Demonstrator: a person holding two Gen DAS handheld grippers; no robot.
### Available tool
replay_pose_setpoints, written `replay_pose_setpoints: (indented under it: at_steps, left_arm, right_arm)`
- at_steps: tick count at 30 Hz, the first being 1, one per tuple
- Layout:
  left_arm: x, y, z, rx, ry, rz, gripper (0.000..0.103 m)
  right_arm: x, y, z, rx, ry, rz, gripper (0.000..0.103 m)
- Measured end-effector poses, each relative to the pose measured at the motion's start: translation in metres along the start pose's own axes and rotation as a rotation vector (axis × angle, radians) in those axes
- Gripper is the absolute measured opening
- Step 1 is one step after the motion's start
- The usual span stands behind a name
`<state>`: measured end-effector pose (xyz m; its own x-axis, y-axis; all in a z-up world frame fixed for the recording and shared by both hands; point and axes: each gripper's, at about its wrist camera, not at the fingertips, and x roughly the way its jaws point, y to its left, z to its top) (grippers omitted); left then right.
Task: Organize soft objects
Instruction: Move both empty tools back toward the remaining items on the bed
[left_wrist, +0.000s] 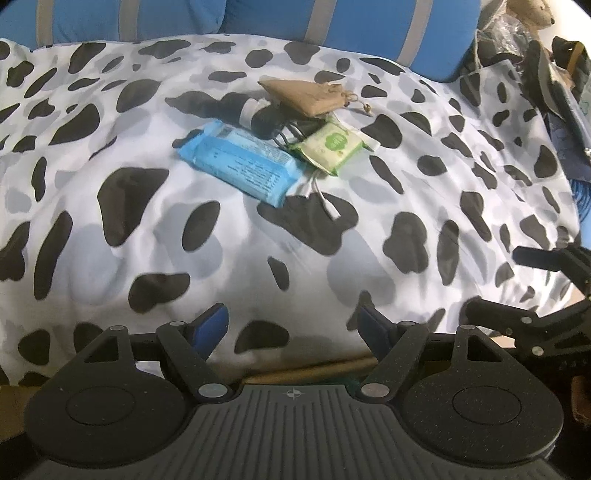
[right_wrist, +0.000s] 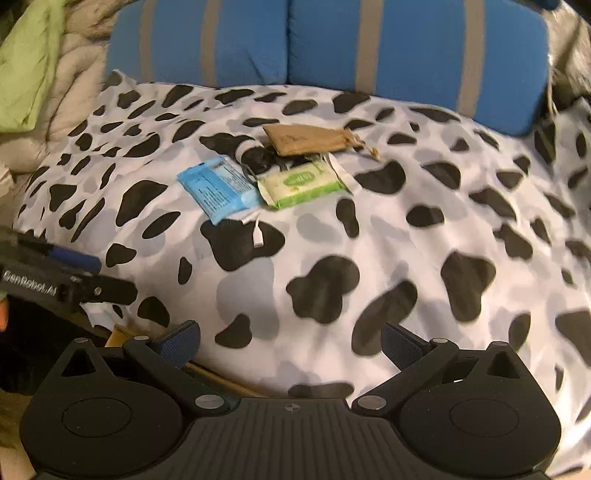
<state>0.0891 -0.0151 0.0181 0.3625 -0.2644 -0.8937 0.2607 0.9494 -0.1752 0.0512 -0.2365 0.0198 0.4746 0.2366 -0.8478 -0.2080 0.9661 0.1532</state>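
Left wrist view: a black thing (left_wrist: 266, 118) is half hidden under the brown drawstring pouch (left_wrist: 314, 96), so its kind cannot be told. The blue wipes pack (left_wrist: 240, 162) and green wipes pack (left_wrist: 330, 146) are seen near the middle of the spotted bedcover (left_wrist: 110, 221). The left gripper (left_wrist: 291, 321) is spread wide and nothing is held.

Right wrist view: a white cable (right_wrist: 257, 236) is partly covered by the packs. The right gripper (right_wrist: 291, 339) is spread wide over the bedcover's near edge, with nothing between its fingers.
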Motion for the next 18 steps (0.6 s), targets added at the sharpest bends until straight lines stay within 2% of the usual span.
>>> replay_pose_setpoints:
  at_steps: [4,18]
  left_arm:
    - [0.003,0.003,0.013,0.003,-0.009,0.007,0.077]
    - [0.021,0.021,0.050,0.007,-0.022,0.058,0.077]
  right_arm:
    - [0.003,-0.002,0.009,-0.046,-0.028,-0.017,0.103]
    - [0.013,-0.022,0.036,-0.075,-0.117,-0.061,0.103]
